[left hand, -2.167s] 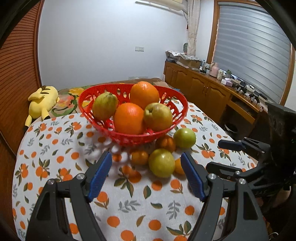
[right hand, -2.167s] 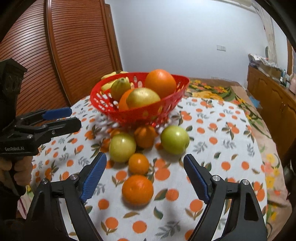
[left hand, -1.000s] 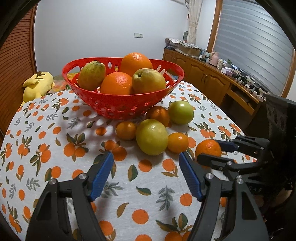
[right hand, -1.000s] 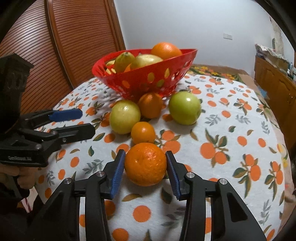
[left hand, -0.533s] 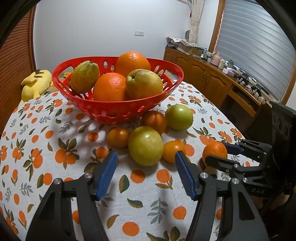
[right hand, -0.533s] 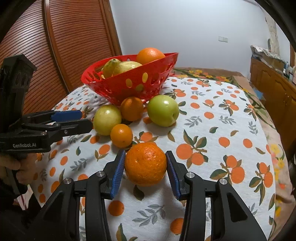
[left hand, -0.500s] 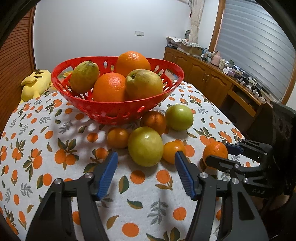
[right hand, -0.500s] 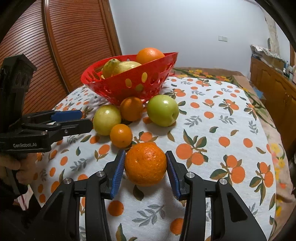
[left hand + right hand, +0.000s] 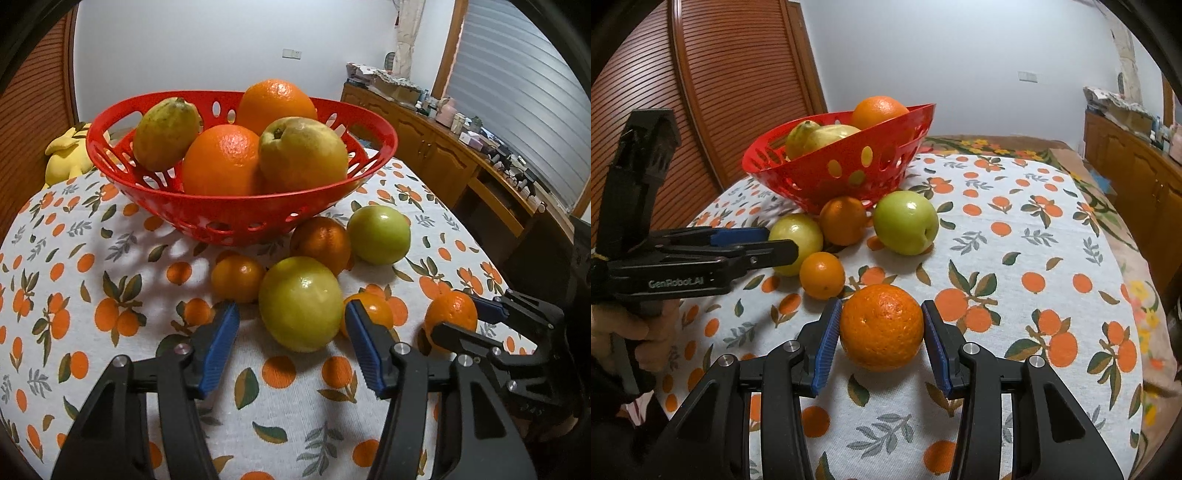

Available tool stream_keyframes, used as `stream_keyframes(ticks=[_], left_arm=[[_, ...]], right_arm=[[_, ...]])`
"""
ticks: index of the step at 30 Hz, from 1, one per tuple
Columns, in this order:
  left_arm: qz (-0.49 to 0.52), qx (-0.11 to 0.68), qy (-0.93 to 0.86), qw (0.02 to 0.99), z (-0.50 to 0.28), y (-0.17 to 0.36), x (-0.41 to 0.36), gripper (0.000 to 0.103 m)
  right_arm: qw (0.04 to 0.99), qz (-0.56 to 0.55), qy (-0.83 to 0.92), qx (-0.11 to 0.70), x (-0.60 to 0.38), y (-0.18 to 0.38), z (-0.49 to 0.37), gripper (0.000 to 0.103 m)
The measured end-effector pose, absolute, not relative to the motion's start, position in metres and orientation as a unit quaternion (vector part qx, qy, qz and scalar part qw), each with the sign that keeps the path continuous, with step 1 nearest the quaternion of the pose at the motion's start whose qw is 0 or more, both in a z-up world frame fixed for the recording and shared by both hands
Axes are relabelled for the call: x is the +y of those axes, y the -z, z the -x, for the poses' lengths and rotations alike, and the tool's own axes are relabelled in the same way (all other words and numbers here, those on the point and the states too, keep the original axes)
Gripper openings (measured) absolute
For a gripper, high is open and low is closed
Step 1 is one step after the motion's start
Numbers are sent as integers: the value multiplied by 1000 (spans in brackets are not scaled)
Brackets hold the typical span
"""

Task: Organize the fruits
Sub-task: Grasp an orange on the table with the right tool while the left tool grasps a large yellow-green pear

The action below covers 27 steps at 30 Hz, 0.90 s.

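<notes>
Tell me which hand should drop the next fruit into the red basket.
Right: the right gripper already clamps the bumpy orange. The left gripper has its jaws closing around the yellow-green round fruit, not yet gripping.

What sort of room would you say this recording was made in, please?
Probably a lived-in room at home, perhaps a dining area: a table under an orange-print tablecloth bears a red fruit basket, and wooden cabinets with a cluttered top line the wall by the window blind.

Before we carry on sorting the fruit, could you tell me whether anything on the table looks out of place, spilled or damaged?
Nothing looks spilled or damaged. The red basket stands upright, already heaped. Several loose fruits, such as the yellow-green fruit and the green apple, lie on the tablecloth beside it, waiting to be sorted.
</notes>
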<state>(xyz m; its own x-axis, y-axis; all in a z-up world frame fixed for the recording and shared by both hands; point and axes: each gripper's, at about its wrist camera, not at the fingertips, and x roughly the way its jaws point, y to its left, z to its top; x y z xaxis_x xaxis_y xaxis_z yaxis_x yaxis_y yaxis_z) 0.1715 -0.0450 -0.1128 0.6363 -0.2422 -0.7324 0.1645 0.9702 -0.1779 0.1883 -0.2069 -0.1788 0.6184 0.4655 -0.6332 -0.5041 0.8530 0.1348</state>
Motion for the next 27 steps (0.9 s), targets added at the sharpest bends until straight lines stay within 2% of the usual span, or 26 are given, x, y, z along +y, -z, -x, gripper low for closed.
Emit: stream_keyframes(ticks=[16,18,19,27], left_arm=[[59,422,113,898,-185,118,-47,63],[61,420,120,898,-184,118,-47,58],[63,419,127,897,-184,118,-48,50],[55,417,131,898,-177,116,-50,49]], right_arm=[[902,27,-269,338,-207,179,-188,44],[901,27,-270,339,-207,179,-187,44],[901,27,-269,338,-207,179,-187,44],[900,28,-270,341,-205,178,-187,44]])
